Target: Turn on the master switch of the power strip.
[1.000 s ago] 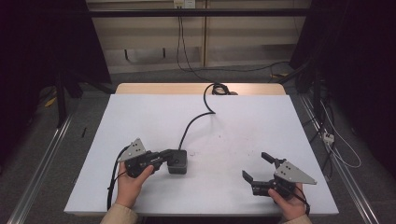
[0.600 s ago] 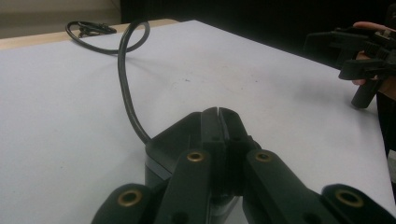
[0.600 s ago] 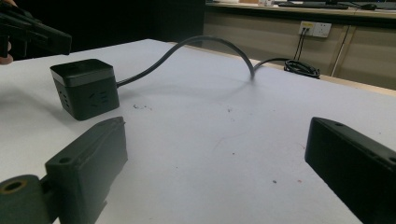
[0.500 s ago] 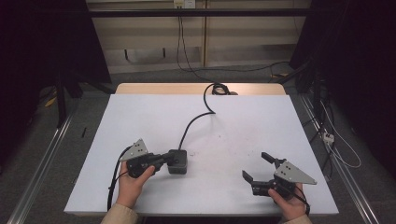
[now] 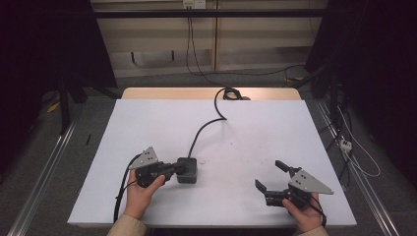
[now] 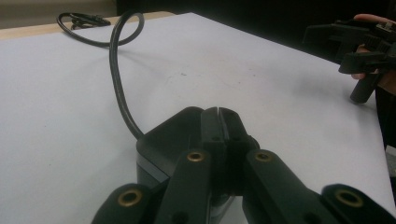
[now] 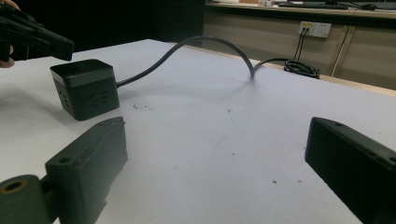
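Observation:
A black cube power socket (image 5: 188, 171) lies on the white table (image 5: 255, 123), left of centre near the front. Its black cable (image 5: 206, 125) curves away to a coil (image 5: 231, 93) at the far edge. My left gripper (image 5: 178, 168) is shut, and its joined tips rest on the cube's top near edge (image 6: 159, 142) with nothing between them (image 6: 218, 112). My right gripper (image 5: 268, 174) is held open near the front right, well apart from the cube (image 7: 86, 88). Its jaws stand wide with bare table between them (image 7: 215, 154).
The cable arches above the table surface (image 7: 187, 51) between the cube and the far edge. Beyond the table are a wooden strip (image 5: 206, 93), floor cables and a wall socket (image 7: 314, 29). Metal rails run along both sides of the table.
The left gripper has edged slightly right towards the cube. The cube and the right gripper have stayed where they were.

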Demonstrator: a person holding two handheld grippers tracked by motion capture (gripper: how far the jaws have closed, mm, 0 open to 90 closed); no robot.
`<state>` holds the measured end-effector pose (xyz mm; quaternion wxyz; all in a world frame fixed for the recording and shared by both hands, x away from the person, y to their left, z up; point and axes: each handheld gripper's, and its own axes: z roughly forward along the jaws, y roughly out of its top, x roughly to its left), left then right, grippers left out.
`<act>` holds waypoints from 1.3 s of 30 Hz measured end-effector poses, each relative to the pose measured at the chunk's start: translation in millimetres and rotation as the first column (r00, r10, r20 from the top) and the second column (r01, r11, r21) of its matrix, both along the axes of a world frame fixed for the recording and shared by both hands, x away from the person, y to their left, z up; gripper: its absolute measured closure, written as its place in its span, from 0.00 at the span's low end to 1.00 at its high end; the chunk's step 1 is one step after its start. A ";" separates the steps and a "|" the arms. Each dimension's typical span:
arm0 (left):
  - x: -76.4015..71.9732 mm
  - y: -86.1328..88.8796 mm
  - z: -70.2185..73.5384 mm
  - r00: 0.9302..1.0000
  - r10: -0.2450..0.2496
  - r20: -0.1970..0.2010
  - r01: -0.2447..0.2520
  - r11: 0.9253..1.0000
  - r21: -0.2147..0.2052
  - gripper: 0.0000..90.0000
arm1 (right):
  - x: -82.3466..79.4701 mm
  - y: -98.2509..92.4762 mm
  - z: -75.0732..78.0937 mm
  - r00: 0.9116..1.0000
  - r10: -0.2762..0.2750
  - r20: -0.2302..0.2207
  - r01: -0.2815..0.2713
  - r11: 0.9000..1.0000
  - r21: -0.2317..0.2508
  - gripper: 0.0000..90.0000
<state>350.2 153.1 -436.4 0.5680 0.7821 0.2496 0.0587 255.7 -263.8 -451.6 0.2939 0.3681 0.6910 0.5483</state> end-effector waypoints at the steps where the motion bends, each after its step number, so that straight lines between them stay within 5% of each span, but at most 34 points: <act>1: -0.1 -0.2 -0.1 1.000 -0.001 -0.003 0.001 1.000 -0.001 1.00 | 0.0 0.0 0.0 1.000 0.000 0.000 0.000 1.000 0.000 0.06; 39: -0.4 -3.3 -1.1 1.000 -0.004 0.007 0.003 1.000 0.028 1.00 | -0.1 -0.4 0.1 1.000 0.000 0.000 0.000 1.000 -0.001 0.06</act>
